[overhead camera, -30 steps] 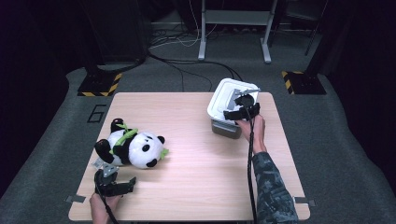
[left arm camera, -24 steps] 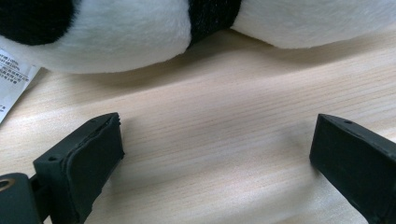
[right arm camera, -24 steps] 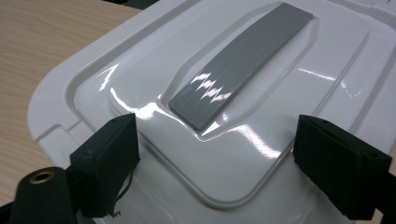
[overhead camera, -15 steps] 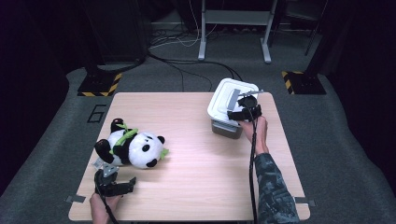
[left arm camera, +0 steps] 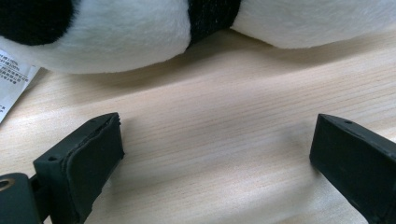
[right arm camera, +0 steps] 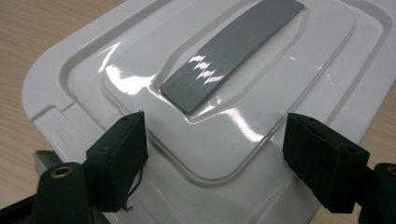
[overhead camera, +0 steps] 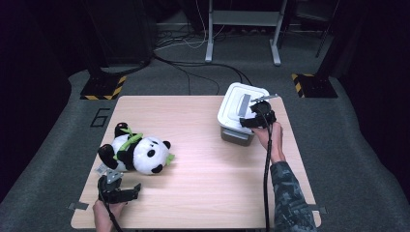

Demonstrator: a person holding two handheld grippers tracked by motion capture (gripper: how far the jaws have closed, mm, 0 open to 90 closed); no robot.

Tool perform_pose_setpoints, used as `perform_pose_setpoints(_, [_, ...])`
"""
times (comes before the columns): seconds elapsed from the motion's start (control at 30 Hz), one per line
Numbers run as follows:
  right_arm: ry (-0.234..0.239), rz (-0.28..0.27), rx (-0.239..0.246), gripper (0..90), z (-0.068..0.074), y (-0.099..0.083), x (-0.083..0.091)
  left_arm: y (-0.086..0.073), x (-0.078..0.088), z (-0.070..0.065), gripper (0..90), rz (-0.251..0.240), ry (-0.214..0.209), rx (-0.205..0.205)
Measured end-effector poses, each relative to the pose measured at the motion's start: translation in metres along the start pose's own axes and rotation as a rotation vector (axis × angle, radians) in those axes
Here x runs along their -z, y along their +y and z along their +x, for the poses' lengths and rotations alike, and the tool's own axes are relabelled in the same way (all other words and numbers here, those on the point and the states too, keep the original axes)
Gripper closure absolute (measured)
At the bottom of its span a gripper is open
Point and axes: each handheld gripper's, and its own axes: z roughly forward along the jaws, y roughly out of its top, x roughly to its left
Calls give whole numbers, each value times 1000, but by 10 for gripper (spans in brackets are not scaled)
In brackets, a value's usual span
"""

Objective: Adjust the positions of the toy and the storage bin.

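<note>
The white plastic box with a flat grey handle on its lid [overhead camera: 240, 112] sits right under the right tool [overhead camera: 253, 117]. In the right gripper view, the lid [right arm camera: 243, 93] lies just below the tool's two black jaws, and the grey handle [right arm camera: 233, 51] is a little way ahead of them, in the middle. The jaws stand apart, one on each side of the raised part of the lid. They have just been closing a bit, but they do not press on anything yet. The box rests on the light wooden table [overhead camera: 193, 145], near its far right corner.

Well apart from the box, the left tool [overhead camera: 119, 192] rests low at the near left edge of the table. Its jaws are wide open with only bare wood between them. The soft black and white toy panda [overhead camera: 135, 153] lies just ahead of it, not touching. A small white label [left arm camera: 11, 79] sticks out from the panda.
</note>
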Motion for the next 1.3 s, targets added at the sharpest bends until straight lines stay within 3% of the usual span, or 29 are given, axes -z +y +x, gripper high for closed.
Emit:
perform_pose_setpoints(0.5, [-9, 17, 17, 190, 3, -3, 6, 0, 0, 0, 24, -7, 0, 7])
perform_pose_setpoints(0.53, [-25, 18, 14, 177, 7, 0, 3, 0, 0, -1, 24, -7, 1, 7])
perform_pose_setpoints(0.7, [-13, -17, -22, 193, 10, 9, -4, 0, -1, 0, 24, -8, -1, 7])
perform_pose_setpoints(0.73, [-9, -23, -32, 269, 10, 11, -5, 0, -1, 0, 24, -8, -1, 6])
perform_pose_setpoints(0.8, [-56, -39, -56, 317, 11, 17, -10, 0, 0, 0, 24, -3, -2, -3])
perform_pose_setpoints(0.93, [-57, -47, -93, 395, 9, 22, -14, 0, 0, 0, 24, -2, -4, -4])
perform_pose_setpoints(1.03, [-62, -51, -91, 411, 11, 23, -16, 0, 0, 0, 24, -3, -4, -4])
perform_pose_setpoints(1.07, [-85, -47, -72, 443, 15, 24, -18, 0, 0, 0, 24, -3, -4, -4])
perform_pose_setpoints(1.3, [-92, -38, -68, 529, 21, 25, -20, 0, 0, 0, 24, -2, -4, -4])
